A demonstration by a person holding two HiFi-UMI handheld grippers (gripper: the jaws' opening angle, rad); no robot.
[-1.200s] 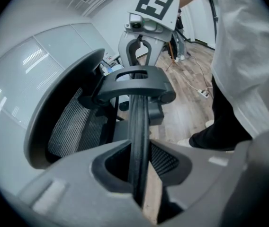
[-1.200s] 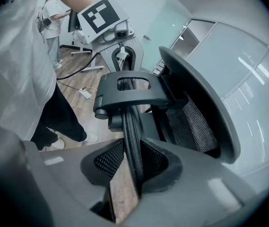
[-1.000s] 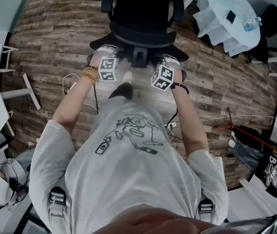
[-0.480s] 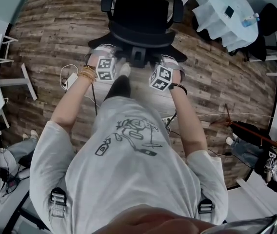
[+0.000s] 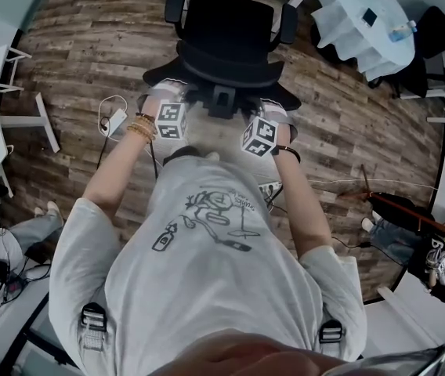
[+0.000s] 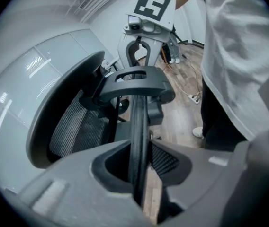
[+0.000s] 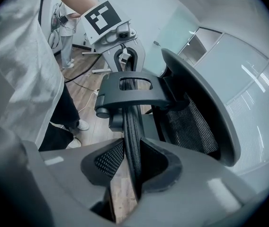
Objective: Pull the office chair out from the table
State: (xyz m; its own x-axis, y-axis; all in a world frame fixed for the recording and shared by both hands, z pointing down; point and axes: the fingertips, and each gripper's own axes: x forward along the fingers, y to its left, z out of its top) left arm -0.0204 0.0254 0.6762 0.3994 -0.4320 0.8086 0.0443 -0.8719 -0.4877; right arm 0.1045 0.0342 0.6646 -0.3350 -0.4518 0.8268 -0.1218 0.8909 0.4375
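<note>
Firmly clenched, the left gripper [image 6: 139,176] and right gripper [image 7: 133,174] each pinch the thin top rim of the backrest [image 5: 222,63] of the black office chair [image 5: 226,30], either side of its centre bracket [image 5: 222,99]. Its seat faces away from the person, on the wood-plank floor [image 5: 81,61] just ahead.
</note>
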